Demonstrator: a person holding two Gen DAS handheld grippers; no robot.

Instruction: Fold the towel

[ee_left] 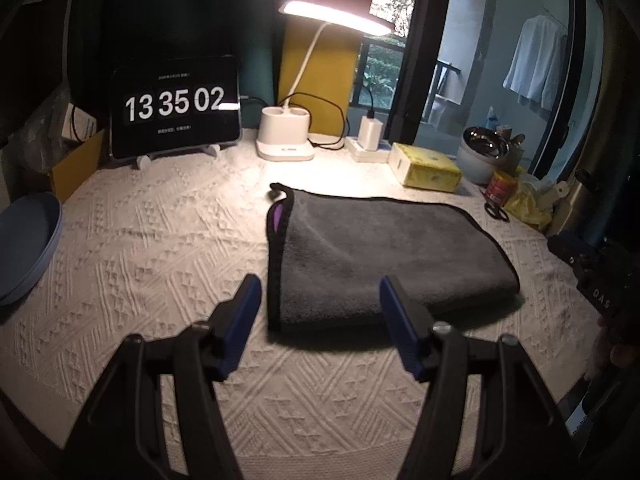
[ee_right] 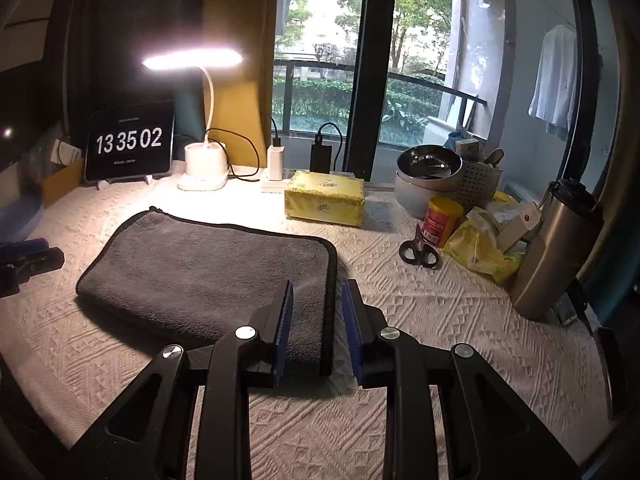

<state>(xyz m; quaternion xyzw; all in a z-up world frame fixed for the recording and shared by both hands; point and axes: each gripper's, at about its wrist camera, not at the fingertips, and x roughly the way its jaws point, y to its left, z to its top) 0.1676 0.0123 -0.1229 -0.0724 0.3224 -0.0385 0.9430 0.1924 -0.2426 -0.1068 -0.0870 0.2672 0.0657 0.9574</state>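
A dark grey towel (ee_left: 384,252) with black edging lies folded flat on the white textured table cover (ee_left: 160,240); a purple inner side shows at its left edge. My left gripper (ee_left: 320,292) is open and empty, hovering at the towel's near left corner. In the right wrist view the towel (ee_right: 200,268) lies left of centre. My right gripper (ee_right: 317,296) is partly open and empty, its blue pads astride the towel's near right edge, above it.
A tablet clock (ee_left: 176,108), a lit desk lamp (ee_left: 286,136) and chargers stand at the back. A yellow tissue box (ee_right: 326,198), scissors (ee_right: 418,250), a red can (ee_right: 440,220), a steel bowl (ee_right: 430,164) and a steel flask (ee_right: 554,248) are at the right. A blue plate (ee_left: 28,244) is at the left.
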